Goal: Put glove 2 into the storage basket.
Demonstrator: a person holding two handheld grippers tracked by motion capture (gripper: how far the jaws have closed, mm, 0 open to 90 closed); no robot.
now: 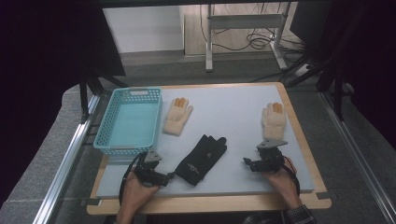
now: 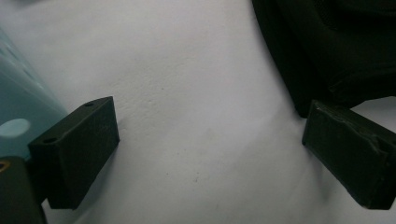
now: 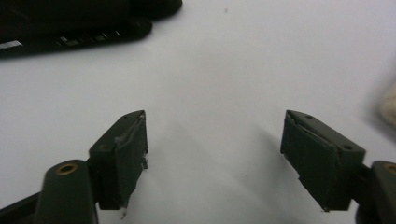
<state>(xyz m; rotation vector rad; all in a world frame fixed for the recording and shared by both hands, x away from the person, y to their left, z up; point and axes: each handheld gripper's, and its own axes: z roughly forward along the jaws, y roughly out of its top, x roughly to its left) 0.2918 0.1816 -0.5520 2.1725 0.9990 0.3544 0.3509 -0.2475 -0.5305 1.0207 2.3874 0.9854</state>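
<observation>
Pale grey matte mat (image 1: 233, 116) on wood table, rect. teal perforated plastic basket (image 1: 128, 120) at left, flat black glove (image 1: 201, 159) mid, 2 fuzzy cream gloves (image 1: 177, 115) (image 1: 273, 120), left gripper (image 1: 169, 177) and right gripper (image 1: 246, 162) both w/ jaws wide, holding nothing.

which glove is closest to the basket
The cream glove lying just right of the blue basket. The other cream glove sits near the table's right edge, and the black glove lies nearer the person, by the left tongs.
</observation>
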